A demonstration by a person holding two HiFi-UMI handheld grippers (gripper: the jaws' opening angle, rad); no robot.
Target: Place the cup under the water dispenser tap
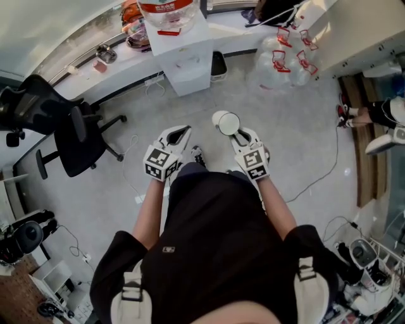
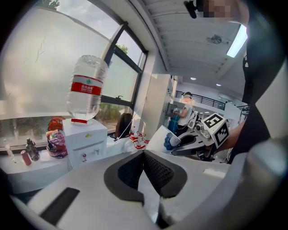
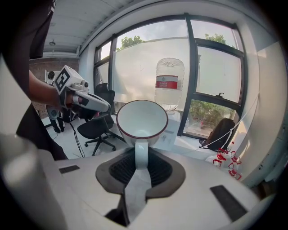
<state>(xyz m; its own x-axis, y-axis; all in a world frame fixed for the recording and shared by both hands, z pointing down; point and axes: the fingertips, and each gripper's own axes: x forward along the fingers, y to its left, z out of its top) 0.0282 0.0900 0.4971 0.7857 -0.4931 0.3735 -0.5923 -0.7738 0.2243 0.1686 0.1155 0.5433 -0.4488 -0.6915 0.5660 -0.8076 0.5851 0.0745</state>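
Observation:
A white cup [image 1: 226,122] with a red rim sticks out in front of my right gripper [image 1: 238,135], which is shut on its handle. In the right gripper view the cup [image 3: 142,119] is tipped with its mouth facing the camera and looks empty; its handle [image 3: 141,155] sits between the pads of the right gripper [image 3: 141,158]. The white water dispenser [image 1: 183,54] with its upturned bottle [image 1: 166,12] stands ahead by the window. Its small taps [image 2: 83,156] face me in the left gripper view. My left gripper [image 2: 144,155] is shut on nothing and is held to the left of the cup [image 1: 180,133].
A black office chair [image 1: 69,136] stands on the floor to the left. Several empty water bottles with red handles [image 1: 285,57] lie right of the dispenser. A cable [image 1: 316,177] trails over the floor at right. A person's legs [image 1: 373,114] show at the far right.

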